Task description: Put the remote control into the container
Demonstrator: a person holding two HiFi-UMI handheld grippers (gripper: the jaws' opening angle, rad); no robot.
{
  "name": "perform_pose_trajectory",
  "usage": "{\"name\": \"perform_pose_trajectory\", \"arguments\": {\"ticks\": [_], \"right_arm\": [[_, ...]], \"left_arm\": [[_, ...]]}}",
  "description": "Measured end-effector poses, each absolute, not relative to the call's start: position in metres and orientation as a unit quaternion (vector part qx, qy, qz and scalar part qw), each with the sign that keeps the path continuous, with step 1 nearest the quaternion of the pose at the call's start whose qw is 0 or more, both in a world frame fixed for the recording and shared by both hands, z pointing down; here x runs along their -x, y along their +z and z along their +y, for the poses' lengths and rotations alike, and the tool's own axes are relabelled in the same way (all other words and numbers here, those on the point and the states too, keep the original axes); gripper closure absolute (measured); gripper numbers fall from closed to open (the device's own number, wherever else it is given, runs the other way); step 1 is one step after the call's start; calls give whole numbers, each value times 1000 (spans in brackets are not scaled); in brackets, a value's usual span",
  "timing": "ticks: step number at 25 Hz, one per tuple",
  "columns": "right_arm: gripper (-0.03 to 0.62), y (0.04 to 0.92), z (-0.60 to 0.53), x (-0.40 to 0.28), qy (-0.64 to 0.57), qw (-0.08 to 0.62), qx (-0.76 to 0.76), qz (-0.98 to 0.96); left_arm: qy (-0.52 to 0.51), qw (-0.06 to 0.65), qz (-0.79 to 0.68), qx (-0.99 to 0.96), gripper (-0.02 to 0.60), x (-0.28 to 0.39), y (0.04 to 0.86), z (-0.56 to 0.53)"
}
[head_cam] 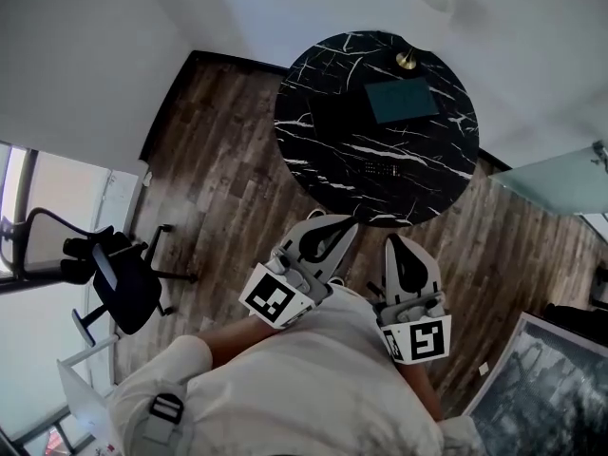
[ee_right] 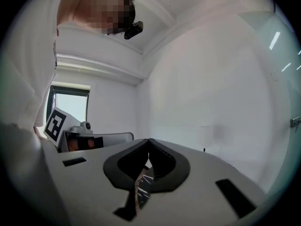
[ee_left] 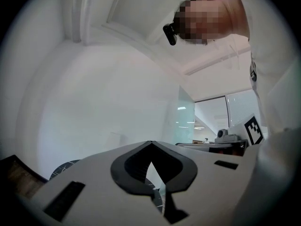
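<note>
Most of the head view was wooden floor [head_cam: 228, 160], with a round black marble-patterned desk [head_cam: 313, 112] standing on it ahead of the person. An office chair [head_cam: 119, 278] stood well apart on the left, and a framed picture [head_cam: 546, 388] lay at the near right; neither seemed to matter to the job.

The left gripper [head_cam: 344, 228] and the right gripper [head_cam: 395, 241] were held close to the person's body, side by side, short of the desk's near edge and pointing toward it. Judging by that, the reach had not begun, and both were likely parked there in a ready pose.

The left fingers [ee_left: 129, 166] met at their tips with nothing between them. The right fingers [ee_right: 167, 166] were pressed together too, and empty. Either pair would have to spread before it could take anything.

On the desk, a dark green rectangular container [head_cam: 402, 100] sat toward the far right, its open top facing up, which should make a drop from above easy. The remote control [head_cam: 378, 168] lay flat on the near part of the desk, just on the near side of the container and apart from it. It was dark against the dark top, and only faint rows of buttons gave it away. It was not yet in the container, so the task looked to be at its very start.

Smallest was a little gold object [head_cam: 407, 61] beyond the container, near the far edge; what it was could not be told.
</note>
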State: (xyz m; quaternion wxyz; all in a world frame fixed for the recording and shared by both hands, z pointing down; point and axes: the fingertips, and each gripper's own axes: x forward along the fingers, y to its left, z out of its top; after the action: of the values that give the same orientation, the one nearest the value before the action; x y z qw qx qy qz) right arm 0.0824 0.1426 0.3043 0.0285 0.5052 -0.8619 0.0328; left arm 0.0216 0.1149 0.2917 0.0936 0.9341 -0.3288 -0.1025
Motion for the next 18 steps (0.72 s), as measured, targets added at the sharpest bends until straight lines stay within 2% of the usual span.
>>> {"name": "perform_pose_trajectory", "arguments": {"ticks": [9, 18], "right_arm": [[585, 296, 57, -52, 37, 12, -513, -858], [585, 297, 17, -72, 50, -5, -521, -852]], "left_arm": [[-87, 97, -314, -940, 577, 6, 290, 34], [-65, 101, -309, -943, 577, -13, 297, -9]]}}
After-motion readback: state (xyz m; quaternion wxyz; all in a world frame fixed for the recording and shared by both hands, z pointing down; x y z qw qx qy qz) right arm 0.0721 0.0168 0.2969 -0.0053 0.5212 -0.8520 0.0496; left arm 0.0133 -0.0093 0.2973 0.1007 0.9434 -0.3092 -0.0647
